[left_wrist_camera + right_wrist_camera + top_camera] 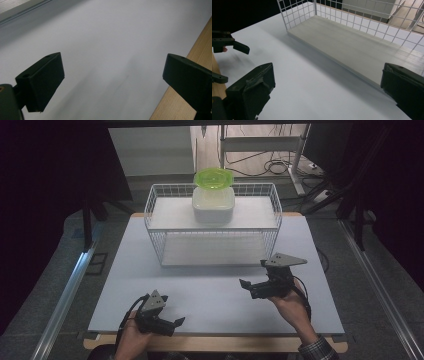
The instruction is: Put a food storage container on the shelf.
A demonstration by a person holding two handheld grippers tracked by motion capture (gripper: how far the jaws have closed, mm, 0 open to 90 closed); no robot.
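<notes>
Nearest the table's near edge, at the left, the left gripper (176, 322) is hovering low over the white board (215, 290), jaws spread wide and holding nothing; its own view is showing bare board between them and the wooden table edge (197, 55) at the right. Slightly farther in, on the right, the right gripper (252, 277) is sitting in the person's hand, jaws also wide apart and empty, pointing left and toward the rack. Both grippers are well apart from each other and from the container. Beyond them, mid-board, a white wire rack (213, 222) is standing with two shelves; the right gripper view is looking onto its lower shelf (362, 47). Farthest, on the rack's top shelf near the far rail, a white container (213, 204) is sitting, a green lid (214, 178) resting tilted on its far rim.
</notes>
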